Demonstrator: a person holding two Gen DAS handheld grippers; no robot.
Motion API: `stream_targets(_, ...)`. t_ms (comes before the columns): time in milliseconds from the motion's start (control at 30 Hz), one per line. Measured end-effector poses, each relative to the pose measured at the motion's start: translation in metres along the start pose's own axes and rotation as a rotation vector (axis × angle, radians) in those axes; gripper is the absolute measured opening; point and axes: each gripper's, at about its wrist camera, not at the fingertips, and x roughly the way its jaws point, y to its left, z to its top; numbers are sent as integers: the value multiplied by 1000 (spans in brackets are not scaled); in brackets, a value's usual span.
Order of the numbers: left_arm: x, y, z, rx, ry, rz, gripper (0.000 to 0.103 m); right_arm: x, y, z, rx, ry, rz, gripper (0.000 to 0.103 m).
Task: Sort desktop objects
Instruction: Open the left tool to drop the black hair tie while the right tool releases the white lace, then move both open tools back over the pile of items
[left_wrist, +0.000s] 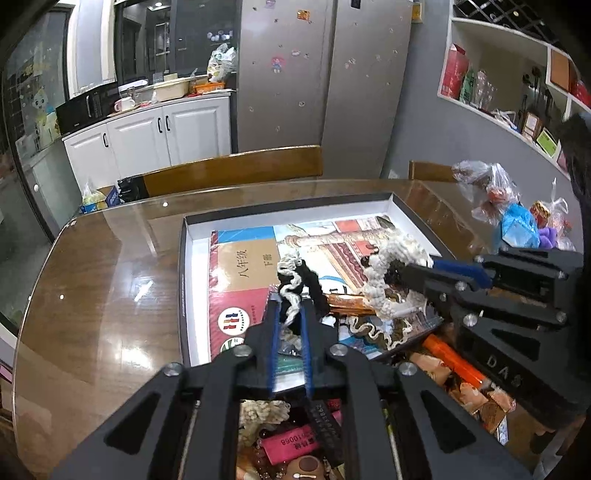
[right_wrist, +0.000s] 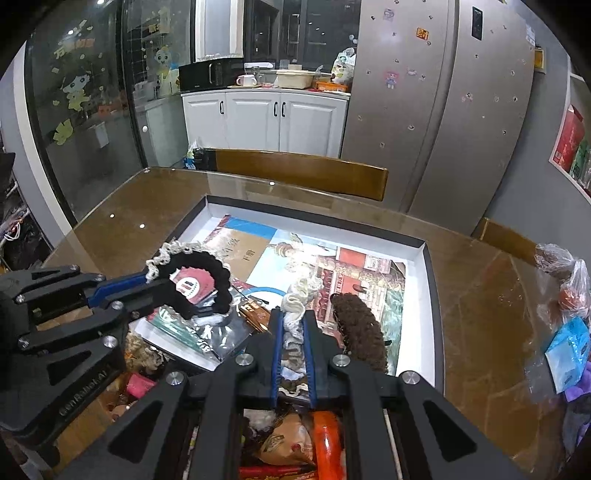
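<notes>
Left hand-held gripper has its blue-padded fingers drawn to a narrow gap, and a black and cream scrunchie fills that gap, pinched at one side so its loop hangs off the tips above the box. Right hand-held gripper is closed just as tightly on a cream scrunchie, also held over the box, to the right of the first.

The box is shallow, white inside with a dark rim, and sits in the middle of the glossy brown counter. A textbook lies flat in it, with a brown fuzzy piece on its right part.

At the near edge of the box a heap of small things lies under both tools: a pink tag, an orange tube and wrapped packets. The black frames cover most of that heap, so what else lies there cannot be told. Plastic bags on the far right are cut off by the lens edge.
</notes>
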Motion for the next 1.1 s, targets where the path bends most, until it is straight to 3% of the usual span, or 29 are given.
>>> stream_targets(33, 0, -1, 0, 3, 2, 23, 43, 0, -2, 1, 3, 0, 8, 11)
stream_targets(67, -1, 0, 0, 1, -3, 41, 67, -2, -3, 1, 12, -8, 15, 11)
stream_targets(100, -4, 1, 0, -10, -24, 46, 70, -3, -3, 2, 12, -15, 15, 13)
stream_targets(233, -12, 6, 2, -21, -44, 76, 73, -13, -4, 5, 11, -49, -30, 47)
stream_targets(333, -14, 11, 2, -38, -44, 78, 78, -19, -7, 6, 15, -71, -42, 62)
stream_targets(500, -19, 11, 3, -37, -48, 84, 78, -24, -8, 10, 14, -80, -72, 69)
stream_targets(667, -30, 9, 4, -38, -56, 88, 78, -28, -10, 10, 27, -86, -69, 69)
stream_targets(933, -77, 5, 2, -58, -135, 68, 79, -62, -6, 6, 49, -143, -67, 70)
stream_targets(1100, -101, 3, -7, -60, -144, 64, 79, -86, -7, -1, 72, -173, -68, 74)
